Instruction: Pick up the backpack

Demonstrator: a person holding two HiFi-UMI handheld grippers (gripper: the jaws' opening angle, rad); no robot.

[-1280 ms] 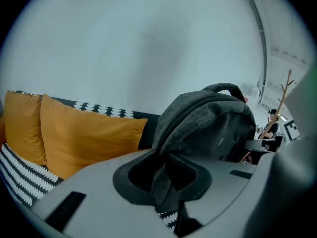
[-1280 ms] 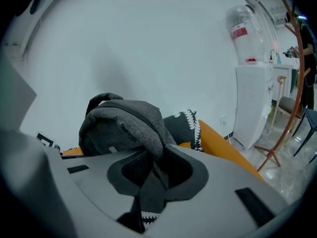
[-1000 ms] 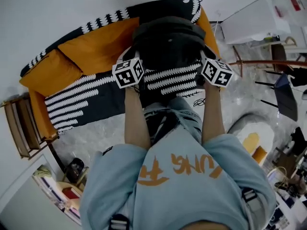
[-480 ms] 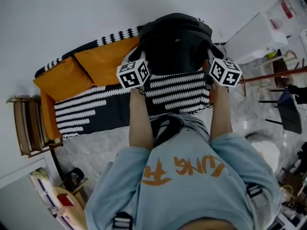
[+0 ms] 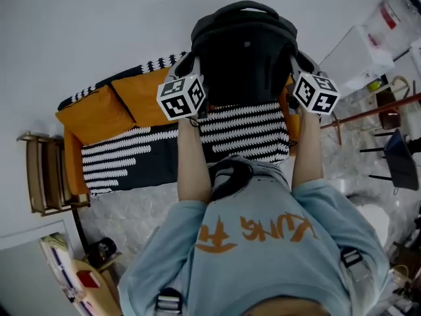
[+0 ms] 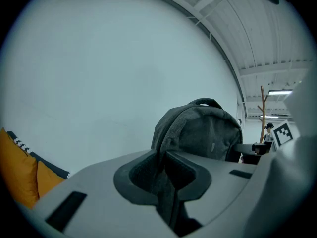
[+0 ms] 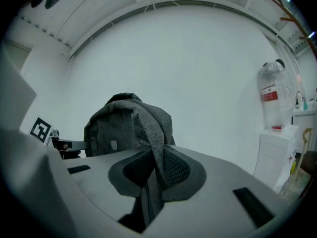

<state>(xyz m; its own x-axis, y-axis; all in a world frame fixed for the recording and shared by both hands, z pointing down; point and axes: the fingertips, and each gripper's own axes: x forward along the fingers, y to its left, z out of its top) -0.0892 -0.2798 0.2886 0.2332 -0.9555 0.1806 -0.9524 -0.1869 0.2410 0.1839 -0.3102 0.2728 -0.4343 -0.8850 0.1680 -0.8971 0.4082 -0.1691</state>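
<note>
Left gripper [image 6: 166, 168]: we have it clenched on a fold of grey fabric at the backpack's [image 5: 245, 51] left side, pinched between the pads.
Right gripper [image 7: 152, 171]: its jaws are closing on a fold at the pack's right side, with the cloth caught between them.
Where the backpack is: we hold it upright in the air between both grippers, top handle [image 5: 242, 6] uppermost, in front of the white wall [image 5: 99, 31] and above the sofa [image 5: 131, 153].
Done: we judge both grasps made and the pack lifted off the seat.
Left: little; we need only keep it up and steady.
Change from a second ago: then the pack sat low against the sofa's striped cover, by the orange cushions [image 5: 99, 114]. Now it has risen with both grippers, and the sofa shows below them.
</note>
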